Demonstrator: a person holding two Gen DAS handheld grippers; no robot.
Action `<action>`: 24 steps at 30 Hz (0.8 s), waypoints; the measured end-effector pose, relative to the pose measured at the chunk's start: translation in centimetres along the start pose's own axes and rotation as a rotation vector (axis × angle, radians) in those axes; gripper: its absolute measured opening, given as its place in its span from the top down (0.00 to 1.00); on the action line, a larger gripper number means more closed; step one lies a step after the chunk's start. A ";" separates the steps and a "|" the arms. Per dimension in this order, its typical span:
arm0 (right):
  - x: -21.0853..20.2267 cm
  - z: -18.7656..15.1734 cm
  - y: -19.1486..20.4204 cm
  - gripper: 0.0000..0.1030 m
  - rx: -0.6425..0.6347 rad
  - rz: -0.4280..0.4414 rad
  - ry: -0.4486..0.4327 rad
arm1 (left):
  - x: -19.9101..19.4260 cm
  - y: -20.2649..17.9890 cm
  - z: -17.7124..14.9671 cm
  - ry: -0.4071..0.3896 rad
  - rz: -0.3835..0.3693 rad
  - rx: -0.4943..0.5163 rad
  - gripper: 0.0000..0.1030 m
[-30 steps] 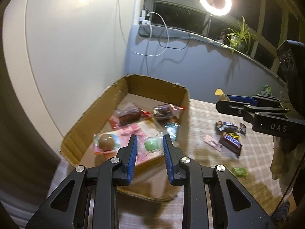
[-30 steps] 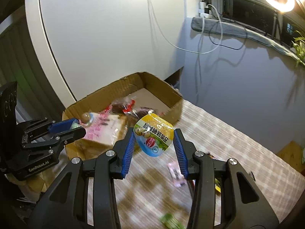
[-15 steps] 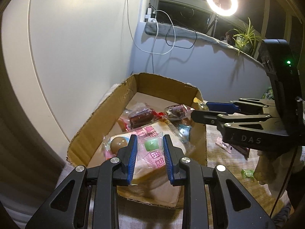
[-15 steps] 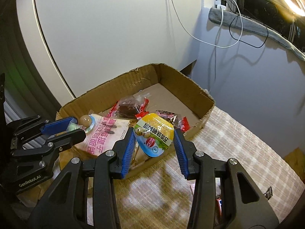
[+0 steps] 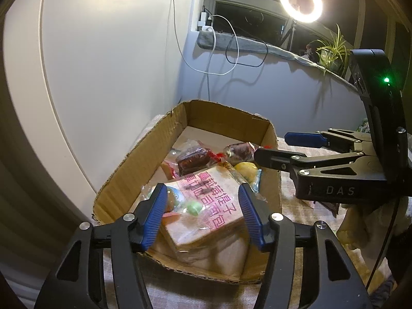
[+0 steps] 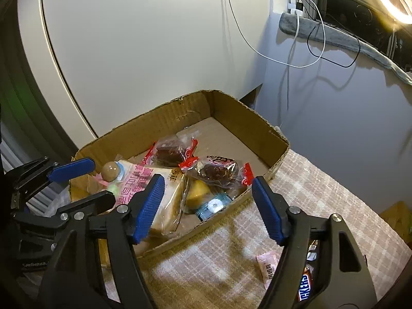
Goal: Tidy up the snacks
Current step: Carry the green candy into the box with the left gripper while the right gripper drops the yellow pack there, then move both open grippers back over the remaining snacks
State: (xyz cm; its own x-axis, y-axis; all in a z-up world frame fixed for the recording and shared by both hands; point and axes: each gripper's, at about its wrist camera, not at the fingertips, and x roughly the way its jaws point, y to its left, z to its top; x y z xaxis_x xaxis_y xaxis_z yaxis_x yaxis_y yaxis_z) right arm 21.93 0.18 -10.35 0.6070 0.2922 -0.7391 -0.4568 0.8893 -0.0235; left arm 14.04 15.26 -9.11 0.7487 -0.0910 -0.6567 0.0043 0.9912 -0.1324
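While both pairs of jaws are opening with nothing pressed between the pads, the snacks are seen inside the cardboard box. A bread pack with pink print is laid in the near part, with a green candy on it. Two dark cakes in red-edged wrappers are placed behind it, and a yellow pouch is dropped beside the bread. The left gripper and the right gripper are held above the box. A Snickers bar on the checked tablecloth is partly hidden by a finger.
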 end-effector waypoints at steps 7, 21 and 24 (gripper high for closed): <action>-0.6 -0.1 -0.4 0.11 0.008 -0.017 -0.016 | -0.1 -0.2 0.0 0.001 -0.001 0.002 0.45; -4.5 -2.3 -2.5 0.11 0.043 -0.031 -0.037 | -1.7 -2.1 -0.2 -0.014 -0.019 0.014 0.45; -6.0 -3.4 -3.7 0.11 0.061 -0.036 -0.042 | -1.8 -2.7 -0.2 -0.011 -0.033 0.018 0.45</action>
State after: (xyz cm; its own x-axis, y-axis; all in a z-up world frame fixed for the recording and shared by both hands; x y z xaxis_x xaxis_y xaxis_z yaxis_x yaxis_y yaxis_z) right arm 17.77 -6.03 -8.07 0.6495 0.2726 -0.7098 -0.3944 0.9189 -0.0081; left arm 12.49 12.68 -7.72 0.7552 -0.1226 -0.6439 0.0411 0.9893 -0.1402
